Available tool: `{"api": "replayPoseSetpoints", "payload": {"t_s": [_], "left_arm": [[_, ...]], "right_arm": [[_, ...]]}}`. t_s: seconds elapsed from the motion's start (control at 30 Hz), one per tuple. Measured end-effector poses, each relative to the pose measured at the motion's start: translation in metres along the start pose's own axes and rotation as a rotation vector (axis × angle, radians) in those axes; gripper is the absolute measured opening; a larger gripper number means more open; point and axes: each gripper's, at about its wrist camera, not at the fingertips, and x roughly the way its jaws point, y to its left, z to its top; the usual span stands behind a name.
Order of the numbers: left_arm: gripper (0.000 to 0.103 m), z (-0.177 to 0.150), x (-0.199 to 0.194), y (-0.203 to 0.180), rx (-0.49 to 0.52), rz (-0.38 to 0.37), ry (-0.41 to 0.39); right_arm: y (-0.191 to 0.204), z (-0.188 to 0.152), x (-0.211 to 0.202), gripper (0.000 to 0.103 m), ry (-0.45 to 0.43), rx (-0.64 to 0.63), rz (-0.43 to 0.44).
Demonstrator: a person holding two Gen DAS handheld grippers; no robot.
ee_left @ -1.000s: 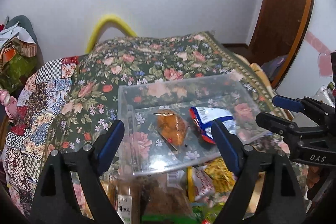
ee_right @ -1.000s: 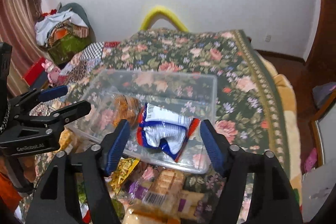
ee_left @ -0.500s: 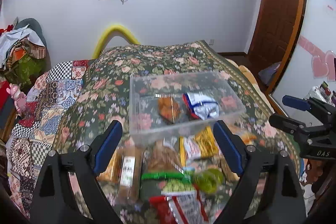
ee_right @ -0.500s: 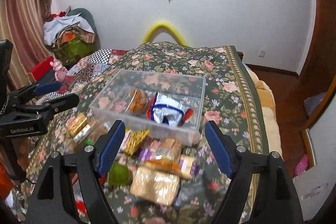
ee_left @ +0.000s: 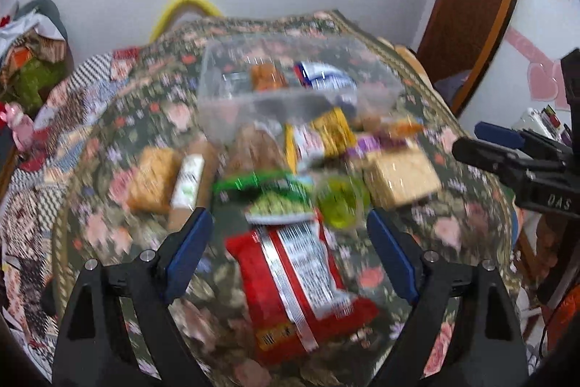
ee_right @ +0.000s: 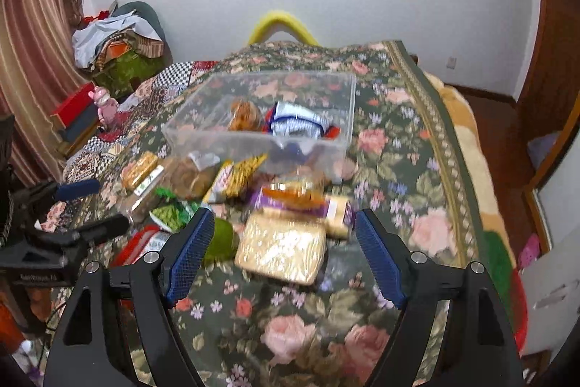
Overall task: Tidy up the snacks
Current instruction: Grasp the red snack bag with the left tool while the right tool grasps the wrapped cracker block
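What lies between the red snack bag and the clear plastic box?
In the left wrist view, a green packet and a brown bag lie between the red snack bag and the clear box.

1. Bare floral bedspread [ee_right: 395, 165] lies open along the right side and lower centre of the right wrist frame.
2. A heap of snack packets [ee_right: 253, 205] fills the middle, touching the near wall of the clear bin [ee_right: 253, 142].
3. The bin's far half is open floor.
4. In the left wrist frame, a red packet [ee_left: 297, 285] lies low between the fingers; the lower left is clear cloth.
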Motion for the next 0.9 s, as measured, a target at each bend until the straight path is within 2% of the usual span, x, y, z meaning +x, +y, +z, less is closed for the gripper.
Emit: {"api": "replayPoseSetpoints", "payload": {"t_s": [0.23, 0.33, 0.43, 0.57, 0.63, 0.9], "left_arm": [[0.087, -0.022, 0.030, 0.000, -0.044, -0.039, 0.111], [0.087, -0.030, 0.039, 0.001, -0.055, -0.040, 0.130], [0.087, -0.036, 0.048, 0.001, -0.041, -0.012, 0.145], [0.087, -0.043, 0.061, 0.006, -0.064, -0.033, 0.187], [0.086, -0.045, 0.063, 0.010, -0.090, -0.038, 0.171], [0.069, -0.041, 0.065, 0.015, -0.078, -0.039, 0.144]], "right_arm": [[-0.004, -0.020, 0.015, 0.078, 0.067, 0.042, 0.006], [-0.003, -0.025, 0.024, 0.078, 0.090, 0.046, 0.012], [0.000, -0.028, 0.033, 0.078, 0.110, 0.043, 0.015], [0.004, -0.030, 0.048, 0.078, 0.142, 0.042, 0.015], [0.004, -0.030, 0.056, 0.079, 0.157, 0.045, 0.010], [0.000, -0.033, 0.075, 0.083, 0.188, 0.068, 0.012]]}}
